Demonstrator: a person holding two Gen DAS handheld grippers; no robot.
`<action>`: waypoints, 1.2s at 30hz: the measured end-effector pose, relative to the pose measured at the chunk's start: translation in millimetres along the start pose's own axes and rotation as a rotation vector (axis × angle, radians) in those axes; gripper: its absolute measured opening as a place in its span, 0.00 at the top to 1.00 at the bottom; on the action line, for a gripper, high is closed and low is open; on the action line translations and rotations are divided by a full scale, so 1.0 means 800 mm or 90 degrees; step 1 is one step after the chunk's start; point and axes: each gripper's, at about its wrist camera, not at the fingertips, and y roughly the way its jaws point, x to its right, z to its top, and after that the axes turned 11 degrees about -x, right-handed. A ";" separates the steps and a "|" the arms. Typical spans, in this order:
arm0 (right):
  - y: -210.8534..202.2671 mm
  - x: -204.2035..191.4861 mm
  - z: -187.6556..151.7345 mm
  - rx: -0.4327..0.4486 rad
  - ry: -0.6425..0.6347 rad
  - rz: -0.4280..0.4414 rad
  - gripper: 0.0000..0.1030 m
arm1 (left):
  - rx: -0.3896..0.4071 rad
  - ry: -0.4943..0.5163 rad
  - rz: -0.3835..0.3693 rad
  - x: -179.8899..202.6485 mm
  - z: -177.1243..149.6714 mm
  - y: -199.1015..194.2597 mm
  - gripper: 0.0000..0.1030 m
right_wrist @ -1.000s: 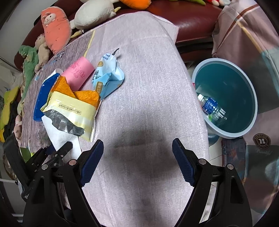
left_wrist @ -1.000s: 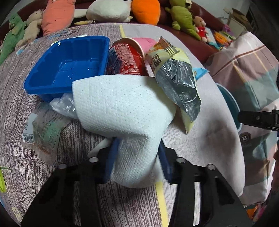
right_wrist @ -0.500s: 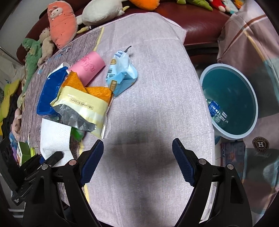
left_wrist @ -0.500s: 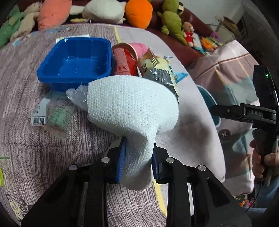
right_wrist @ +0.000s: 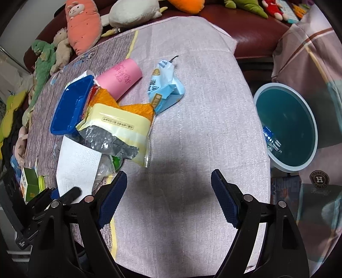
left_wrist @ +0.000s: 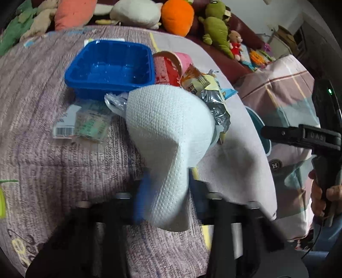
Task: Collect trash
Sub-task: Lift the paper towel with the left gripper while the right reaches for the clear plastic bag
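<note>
My left gripper [left_wrist: 167, 192] is shut on a white paper towel [left_wrist: 168, 132] and holds it lifted above the table; the towel also shows in the right wrist view [right_wrist: 77, 166]. Behind it lie a blue plastic tray [left_wrist: 111, 68], a red cup [left_wrist: 165, 71], a pink cup [right_wrist: 119, 79], a yellow and silver snack bag [right_wrist: 115, 130] and a light blue wrapper [right_wrist: 166, 94]. My right gripper [right_wrist: 168, 196] is open and empty above bare tablecloth. A teal trash bin [right_wrist: 286, 126] with a bottle inside stands on the floor to the right.
A clear wrapper with a barcode [left_wrist: 85, 126] lies left of the towel. A green box [right_wrist: 30, 186] sits at the table's near left. Plush toys [left_wrist: 132, 12] line the sofa behind. A plaid cushion [left_wrist: 284, 89] is at right.
My left gripper has closed on the paper towel and lifted it off the table. The right gripper has drifted slightly and stays open.
</note>
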 end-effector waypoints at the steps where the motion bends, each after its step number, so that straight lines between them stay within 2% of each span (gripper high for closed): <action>1: 0.000 -0.004 -0.001 -0.001 -0.004 -0.001 0.25 | 0.000 0.001 -0.003 -0.001 -0.002 -0.004 0.91; 3: 0.001 -0.012 -0.002 -0.003 -0.012 -0.001 0.25 | 0.011 -0.002 -0.005 -0.004 -0.003 -0.017 0.93; 7: 0.001 -0.025 -0.003 -0.005 -0.026 -0.004 0.25 | 0.053 -0.021 -0.040 -0.019 0.001 -0.059 0.93; 10: -0.001 -0.037 0.001 -0.003 -0.034 -0.006 0.25 | 0.097 -0.026 -0.030 -0.026 0.011 -0.088 0.93; 13: -0.014 -0.054 0.016 0.016 -0.048 -0.011 0.25 | 0.114 -0.046 -0.024 -0.039 0.027 -0.096 0.93; 21: -0.040 -0.091 0.065 0.063 -0.086 -0.008 0.25 | 0.114 -0.049 -0.040 -0.048 0.064 -0.088 0.93; 27: -0.007 -0.095 0.082 0.019 -0.080 0.002 0.25 | 0.112 -0.050 -0.040 -0.056 0.080 -0.083 0.93; 36: 0.017 -0.134 0.113 0.004 -0.104 0.006 0.25 | 0.112 -0.070 -0.049 -0.073 0.090 -0.080 0.93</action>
